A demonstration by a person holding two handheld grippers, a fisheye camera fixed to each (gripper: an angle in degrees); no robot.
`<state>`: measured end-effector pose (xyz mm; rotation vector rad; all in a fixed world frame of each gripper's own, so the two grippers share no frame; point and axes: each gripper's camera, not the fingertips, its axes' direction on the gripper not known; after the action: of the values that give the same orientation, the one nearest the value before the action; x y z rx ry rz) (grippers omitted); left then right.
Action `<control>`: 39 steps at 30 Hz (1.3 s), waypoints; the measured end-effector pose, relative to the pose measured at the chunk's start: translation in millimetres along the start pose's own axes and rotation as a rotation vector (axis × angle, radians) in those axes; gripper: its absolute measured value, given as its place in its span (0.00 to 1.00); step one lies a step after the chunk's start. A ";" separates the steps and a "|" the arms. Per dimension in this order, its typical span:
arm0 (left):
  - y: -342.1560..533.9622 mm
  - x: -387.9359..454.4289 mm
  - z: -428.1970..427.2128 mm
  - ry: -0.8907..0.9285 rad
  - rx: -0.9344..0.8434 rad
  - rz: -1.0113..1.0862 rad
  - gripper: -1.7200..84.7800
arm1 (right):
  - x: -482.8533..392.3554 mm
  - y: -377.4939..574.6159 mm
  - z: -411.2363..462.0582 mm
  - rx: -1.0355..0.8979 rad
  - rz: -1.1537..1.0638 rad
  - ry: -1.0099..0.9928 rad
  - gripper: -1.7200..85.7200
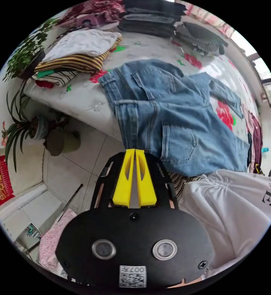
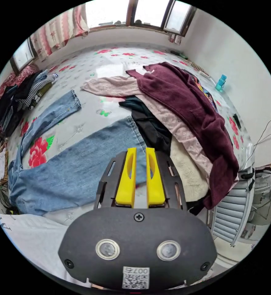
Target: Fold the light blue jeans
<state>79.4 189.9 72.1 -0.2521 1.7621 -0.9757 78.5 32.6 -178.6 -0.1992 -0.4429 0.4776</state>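
- In the left gripper view the left tool (image 1: 135, 150) has its yellow jaws pressed together, tips at the waistband edge of the light blue jeans (image 1: 175, 123); whether cloth is nipped between them I cannot tell
- The jeans lie spread on the floral bed sheet (image 1: 154, 49), waist hanging over the bed edge toward 9 o'clock, back pocket up at the centre
- A folded stack topped by a white garment (image 1: 83, 43) over a striped one sits at 11 o'clock; dark folded clothes (image 1: 151, 18) at 12 o'clock
- A potted plant (image 1: 28, 129) stands on the tiled floor at 9 o'clock
- In the right gripper view the right tool (image 2: 140, 149) is slightly parted and holds nothing, hovering over a jeans leg (image 2: 80, 166)
- A maroon garment (image 2: 187, 116) and a pink one (image 2: 117, 86) lie heaped from 12 to 3 o'clock
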 end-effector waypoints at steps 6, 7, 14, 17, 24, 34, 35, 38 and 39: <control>-91.4 -7.7 -12.7 -0.065 0.072 0.090 0.09 | -130.5 -118.7 41.1 0.061 -0.275 -0.239 0.09; -103.3 -3.5 -8.0 -0.072 0.065 0.112 0.09 | -144.0 -131.4 46.9 0.056 -0.296 -0.250 0.09; -223.7 35.2 59.4 -0.277 -0.043 0.285 0.09 | -293.1 -239.3 115.9 -0.056 -0.702 -0.149 0.11; -254.0 32.5 91.7 -0.294 -0.138 0.300 0.09 | -335.8 -244.2 157.6 -0.143 -0.932 -0.003 0.11; -256.4 21.6 94.8 -0.232 -0.116 0.286 0.06 | -343.7 -231.3 180.7 -0.230 -1.092 0.008 0.03; -259.5 29.6 98.9 -0.314 -0.132 0.286 0.04 | -199.3 -141.5 28.8 0.327 -0.799 -0.141 0.02; -258.4 30.1 99.2 -0.324 -0.125 0.290 0.04 | -184.8 -127.6 55.0 0.207 -0.737 -0.144 0.02; -255.9 26.9 98.2 -0.324 -0.104 0.279 0.03 | -147.3 -99.1 124.3 -0.094 -0.477 0.007 0.02; -255.5 24.3 96.9 -0.324 -0.099 0.266 0.03 | -136.4 -87.9 131.1 -0.104 -0.441 -0.005 0.03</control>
<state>82.6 -36.5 226.9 -0.2177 1.5014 -0.6190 -54.7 -99.2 -86.8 -0.1935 -0.5007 0.0224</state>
